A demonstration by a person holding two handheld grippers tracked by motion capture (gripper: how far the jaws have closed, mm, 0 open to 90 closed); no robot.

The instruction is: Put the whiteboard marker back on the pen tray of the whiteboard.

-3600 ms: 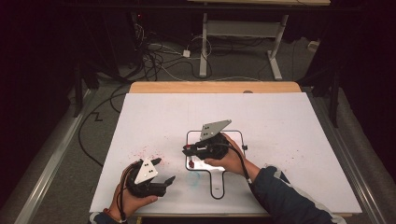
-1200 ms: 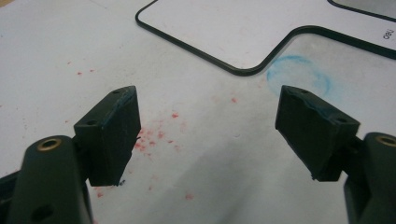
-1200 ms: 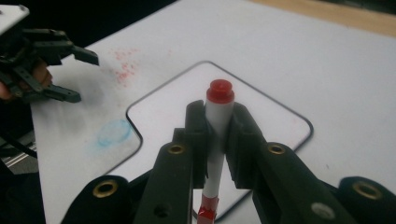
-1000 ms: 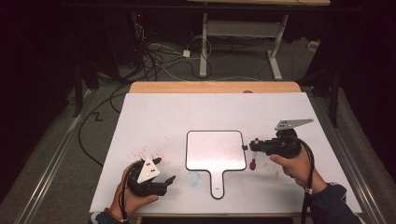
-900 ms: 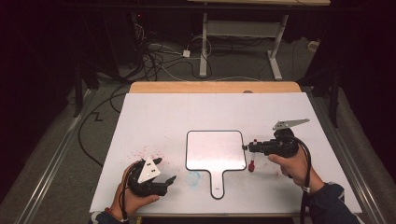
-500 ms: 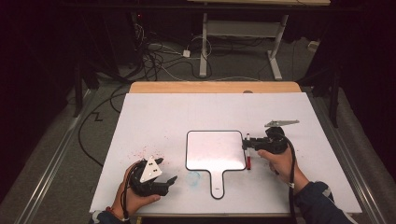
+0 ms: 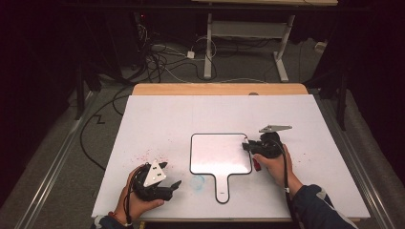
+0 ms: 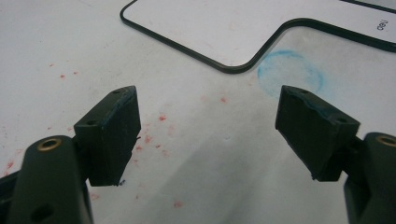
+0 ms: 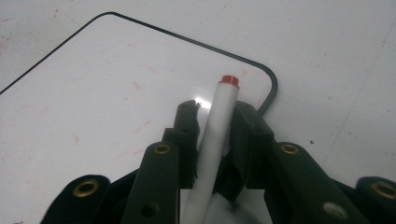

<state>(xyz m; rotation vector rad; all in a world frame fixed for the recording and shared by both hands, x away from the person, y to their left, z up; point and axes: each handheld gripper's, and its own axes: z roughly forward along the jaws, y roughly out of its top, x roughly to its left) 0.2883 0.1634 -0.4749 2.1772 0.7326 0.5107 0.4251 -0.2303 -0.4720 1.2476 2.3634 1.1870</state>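
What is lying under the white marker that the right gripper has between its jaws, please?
Under the marker lies the small whiteboard, near its black-edged corner, which rests on the white table. The right gripper covers the marker's lower end, so contact cannot be seen.

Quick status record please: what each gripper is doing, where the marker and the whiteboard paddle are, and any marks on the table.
right gripper: over the board's right edge; jaws have just been opening slightly, marker between them, grip unclear
marker: white barrel, red end, pointing toward the board's corner
whiteboard: flat on the table, handle toward the person, faint red smears
left gripper: jaws wide apart, nothing between them, low over the table
table: red specks near the left gripper, a blue smudge beside the board's handle
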